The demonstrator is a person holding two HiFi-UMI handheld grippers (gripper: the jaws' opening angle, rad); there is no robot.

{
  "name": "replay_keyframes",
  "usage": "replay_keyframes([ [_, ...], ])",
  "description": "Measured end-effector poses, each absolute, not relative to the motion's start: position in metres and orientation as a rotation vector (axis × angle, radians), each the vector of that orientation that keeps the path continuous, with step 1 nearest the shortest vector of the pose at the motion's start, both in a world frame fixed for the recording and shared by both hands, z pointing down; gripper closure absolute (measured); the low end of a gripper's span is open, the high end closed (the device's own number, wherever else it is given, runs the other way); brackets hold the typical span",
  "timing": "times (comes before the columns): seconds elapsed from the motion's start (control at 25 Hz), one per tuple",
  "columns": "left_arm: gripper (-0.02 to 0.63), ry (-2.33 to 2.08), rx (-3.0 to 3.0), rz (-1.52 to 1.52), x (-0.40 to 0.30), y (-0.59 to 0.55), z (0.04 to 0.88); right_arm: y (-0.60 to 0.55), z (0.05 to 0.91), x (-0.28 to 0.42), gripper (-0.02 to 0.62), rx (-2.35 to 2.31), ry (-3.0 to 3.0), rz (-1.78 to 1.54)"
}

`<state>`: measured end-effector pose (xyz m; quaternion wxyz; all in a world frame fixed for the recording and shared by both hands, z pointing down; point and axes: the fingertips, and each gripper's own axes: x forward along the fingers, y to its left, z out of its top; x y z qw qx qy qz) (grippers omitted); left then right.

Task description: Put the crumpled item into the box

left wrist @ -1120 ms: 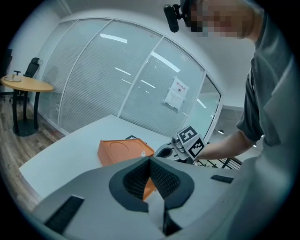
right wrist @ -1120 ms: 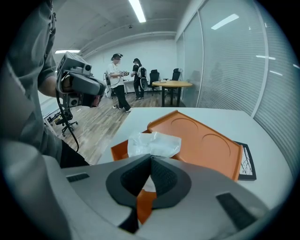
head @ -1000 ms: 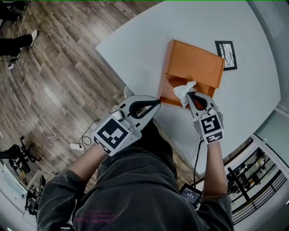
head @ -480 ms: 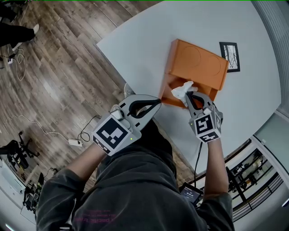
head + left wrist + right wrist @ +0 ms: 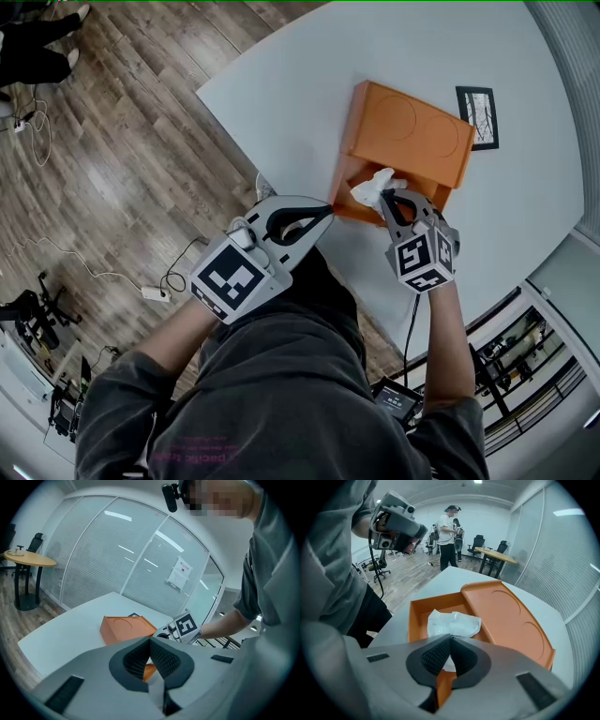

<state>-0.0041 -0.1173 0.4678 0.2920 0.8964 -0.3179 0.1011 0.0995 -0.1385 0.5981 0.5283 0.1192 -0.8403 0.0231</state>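
Observation:
An orange box (image 5: 359,141) lies on the white table (image 5: 281,84), its lid (image 5: 412,141) slid aside so the near end is open. My right gripper (image 5: 386,195) is shut on a crumpled white tissue (image 5: 372,187) and holds it over that open end. In the right gripper view the tissue (image 5: 453,623) hangs from the closed jaws just above the box's open compartment (image 5: 417,616), beside the lid (image 5: 506,616). My left gripper (image 5: 323,214) is shut and empty, held near the table's edge, apart from the box (image 5: 124,627).
A black-framed marker card (image 5: 478,117) lies on the table beyond the box. Wood floor with cables (image 5: 159,291) is to the left. People (image 5: 449,536) stand far off by chairs and a round table (image 5: 494,555).
My right gripper has carried the tissue a little left and forward, further over the box's open end. The left gripper has stayed put.

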Motion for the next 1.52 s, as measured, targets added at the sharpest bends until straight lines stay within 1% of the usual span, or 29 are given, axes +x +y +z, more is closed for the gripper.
replay_keyframes([
  [1.52, 0.594, -0.822, 2.393, 0.311, -0.009, -0.125, 0.460, -0.145, 0.617, 0.089, 0.588, 0.300, -1.957, 0.054],
])
